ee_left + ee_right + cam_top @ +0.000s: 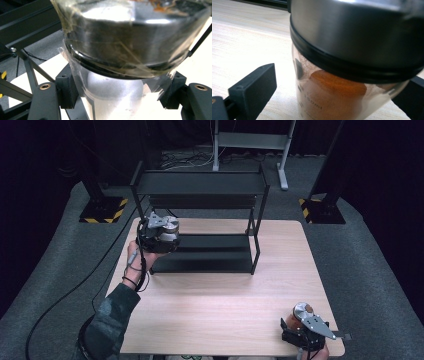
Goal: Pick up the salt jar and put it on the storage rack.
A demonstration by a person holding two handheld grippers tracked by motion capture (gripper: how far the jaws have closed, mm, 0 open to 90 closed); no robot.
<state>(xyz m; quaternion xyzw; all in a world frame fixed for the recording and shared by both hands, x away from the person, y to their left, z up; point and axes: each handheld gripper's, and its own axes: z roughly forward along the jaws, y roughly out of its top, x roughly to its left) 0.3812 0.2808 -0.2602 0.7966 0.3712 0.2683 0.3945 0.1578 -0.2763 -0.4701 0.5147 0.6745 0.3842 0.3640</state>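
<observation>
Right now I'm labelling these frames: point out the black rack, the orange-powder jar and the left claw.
black rack [200, 182], high view, top shelf.
orange-powder jar [332, 97], right gripper view, glass wall over the powder.
left claw [159, 236], high view, at its jaws.

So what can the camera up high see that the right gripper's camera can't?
The high view alone shows the black metal shelf rack, the left gripper holding a jar beside it, and grey carpet. The right gripper view alone shows orange-brown powder inside and "150ml" markings. Both show the steel-lidded clear jar between the right gripper jaws, and the pale wooden table.
</observation>
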